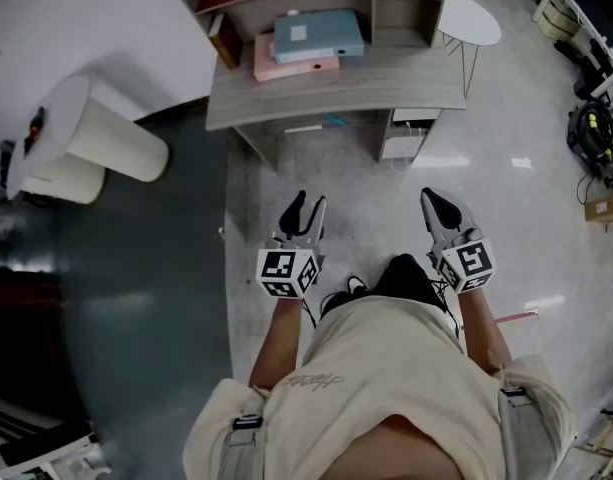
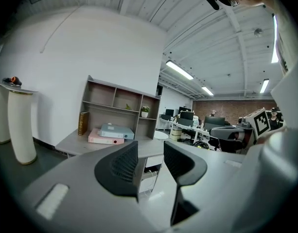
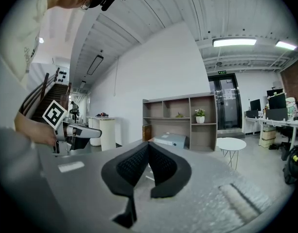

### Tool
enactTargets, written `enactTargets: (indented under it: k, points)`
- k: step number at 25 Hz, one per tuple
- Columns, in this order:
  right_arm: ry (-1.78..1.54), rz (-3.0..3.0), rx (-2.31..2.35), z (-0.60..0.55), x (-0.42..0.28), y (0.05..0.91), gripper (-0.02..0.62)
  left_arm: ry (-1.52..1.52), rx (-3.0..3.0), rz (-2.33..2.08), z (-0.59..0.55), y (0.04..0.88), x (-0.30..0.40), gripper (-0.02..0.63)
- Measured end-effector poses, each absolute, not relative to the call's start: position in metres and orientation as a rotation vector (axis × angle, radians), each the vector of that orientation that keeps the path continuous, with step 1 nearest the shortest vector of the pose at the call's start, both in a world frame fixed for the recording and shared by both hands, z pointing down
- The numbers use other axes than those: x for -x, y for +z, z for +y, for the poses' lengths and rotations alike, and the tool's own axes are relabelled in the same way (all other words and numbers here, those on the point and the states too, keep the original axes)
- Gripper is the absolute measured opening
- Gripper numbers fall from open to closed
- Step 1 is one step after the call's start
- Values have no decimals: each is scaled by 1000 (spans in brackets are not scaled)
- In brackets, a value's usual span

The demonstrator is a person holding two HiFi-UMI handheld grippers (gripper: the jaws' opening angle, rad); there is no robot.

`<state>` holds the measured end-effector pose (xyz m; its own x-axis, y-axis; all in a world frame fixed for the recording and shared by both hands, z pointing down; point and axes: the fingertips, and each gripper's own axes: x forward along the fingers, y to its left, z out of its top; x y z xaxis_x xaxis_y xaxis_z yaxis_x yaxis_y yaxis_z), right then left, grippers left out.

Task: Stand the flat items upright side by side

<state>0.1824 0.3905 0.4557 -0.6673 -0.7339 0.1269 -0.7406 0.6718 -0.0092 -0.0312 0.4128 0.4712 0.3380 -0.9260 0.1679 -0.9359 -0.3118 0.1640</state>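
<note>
Work not started, we judge: folder stack (image 1: 306, 53) lies flat on the desk (image 1: 336, 96) at upper centre. Left gripper (image 1: 306, 210) spread, empty; right gripper (image 1: 433, 200) pressed together, empty

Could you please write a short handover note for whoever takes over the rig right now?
Left claw: open, empty.
Right claw: shut, empty.
Both are held in the air, short of the desk.
Things: the blue folder lies flat on the pink folder on the desk. A brown book stands to their left.
Done: nothing yet; both folders lie flat.
Left: step up to the desk, lift each folder and stand the two upright side by side.
</note>
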Motion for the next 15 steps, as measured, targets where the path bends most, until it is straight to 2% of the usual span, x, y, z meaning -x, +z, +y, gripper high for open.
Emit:
enactTargets:
  k: [11, 12, 13, 14, 15]
  points:
    - [152, -2749, -1190, 343, -185, 475, 5, 120, -2303, -1643, 375, 496, 27, 184]
    - [153, -2757, -1175, 334, -184, 476, 55, 133, -2299, -1646, 368, 496, 27, 184]
    - [154, -2758, -1156, 323, -182, 479, 156, 146, -2292, -1651, 359, 496, 28, 184]
    - [150, -2755, -1137, 311, -179, 481, 208, 157, -2285, -1656, 350, 496, 30, 184]
    - [138, -2753, -1120, 299, -176, 483, 209, 169, -2280, -1660, 339, 494, 31, 184]
